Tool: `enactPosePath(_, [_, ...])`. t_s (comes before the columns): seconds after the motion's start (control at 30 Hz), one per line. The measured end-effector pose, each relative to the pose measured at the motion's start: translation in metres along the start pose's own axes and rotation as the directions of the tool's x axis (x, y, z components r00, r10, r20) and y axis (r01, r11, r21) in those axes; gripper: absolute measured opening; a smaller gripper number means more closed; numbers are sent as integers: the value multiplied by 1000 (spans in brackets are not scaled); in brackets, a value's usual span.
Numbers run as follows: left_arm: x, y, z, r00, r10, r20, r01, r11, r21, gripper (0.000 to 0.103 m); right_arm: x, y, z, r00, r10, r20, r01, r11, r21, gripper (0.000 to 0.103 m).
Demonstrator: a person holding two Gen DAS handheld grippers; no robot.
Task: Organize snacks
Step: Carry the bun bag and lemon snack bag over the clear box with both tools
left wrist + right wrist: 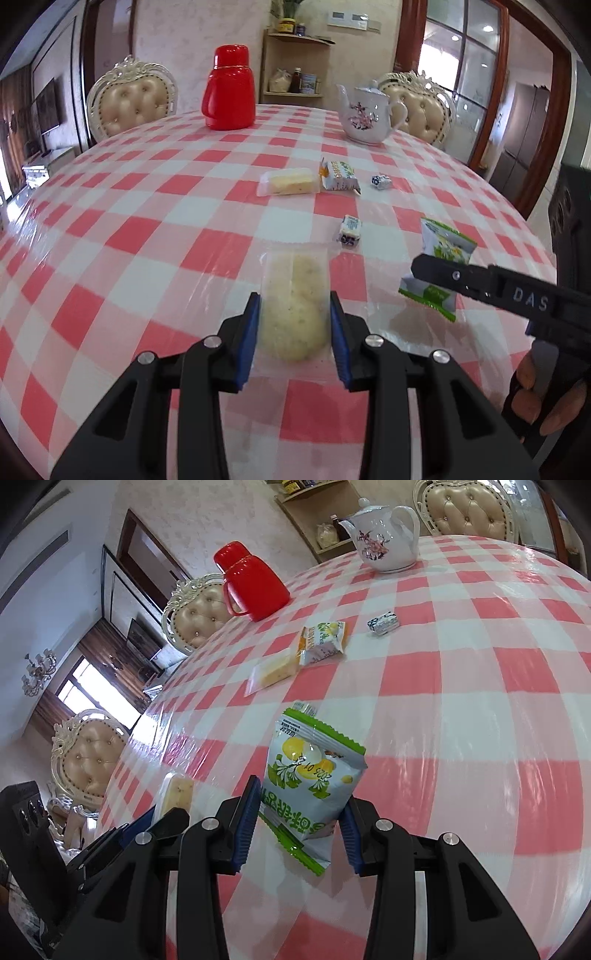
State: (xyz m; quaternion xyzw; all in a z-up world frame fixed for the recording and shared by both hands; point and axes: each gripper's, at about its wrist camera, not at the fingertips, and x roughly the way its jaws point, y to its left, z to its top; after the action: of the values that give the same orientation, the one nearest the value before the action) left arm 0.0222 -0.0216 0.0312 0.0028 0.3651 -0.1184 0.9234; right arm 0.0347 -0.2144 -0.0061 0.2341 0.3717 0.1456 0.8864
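I'm holding one snack in each hand, mid-gather step as I judge it. My left tongs (293, 325) are clamping the clear-wrapped cookie pack (293, 314) by its two long sides, blue pads (251, 332) touching the wrapper; the pack is lying near the counter's (147, 206) near edge, flat or barely raised, I cannot tell which. My right tongs (297, 823) are gripping the green-and-white snack bag (312, 779) at its lower half, and it is tilting up off the cloth, to the right of the cookie pack and well apart from it. Still sitting toward the middle of the counter: a yellow cake slice in clear wrap (290, 181), just beside it an orange-and-white pouch (339, 175), a small blue-patterned candy (381, 181) to the right of that, and a small wrapped cube (349, 229) nearer my side. A red thermos (229, 88) and a floral teapot (365, 114) are standing at the far edge, chairs behind. No tray or box is showing, so I'm guessing the next move calls for carrying both packs to the cluster in the middle and laying them down beside it, keeping the grip light on the cookies since they look crumbly, and not sweeping the cube on the way.
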Motion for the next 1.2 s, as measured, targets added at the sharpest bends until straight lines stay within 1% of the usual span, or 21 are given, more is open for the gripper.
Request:
enactPosePath(0.27, [-22,-3,-12,999,-11,33,12,1000,-18,36,-19,2,-16,1000,15,27,-15,1000,18,41])
enactPosePath(0.57, [-38,3,-25,999,-18,50,21,998,-59,36,-32,10,-40,999,46,27,-47,998,30,41])
enactPosePath(0.77, [-55,18,-37,997,-33,68,42,991,-129,36,-45,26,-64,995,100,31,-101,994,36,41])
enactPosePath(0.87, [-73,30,-48,997,-26,74,38,983,-179,36,-51,41,-80,992,123,10,-123,992,12,41])
enactPosePath(0.93, [-86,37,-58,998,-11,68,24,981,-192,36,-51,55,-91,990,140,-12,-140,990,-18,41])
enactPosePath(1.03, [-103,50,-72,998,37,54,-26,981,-195,36,-52,76,-105,986,166,-35,-167,985,-52,41])
enactPosePath(1.1, [-114,60,-80,997,56,47,-45,978,-205,36,-53,90,-114,982,181,-52,-185,980,-73,41])
enactPosePath(1.2, [-137,74,-94,994,101,47,-90,976,-200,36,-52,112,-129,977,196,-85,-205,972,-114,41])
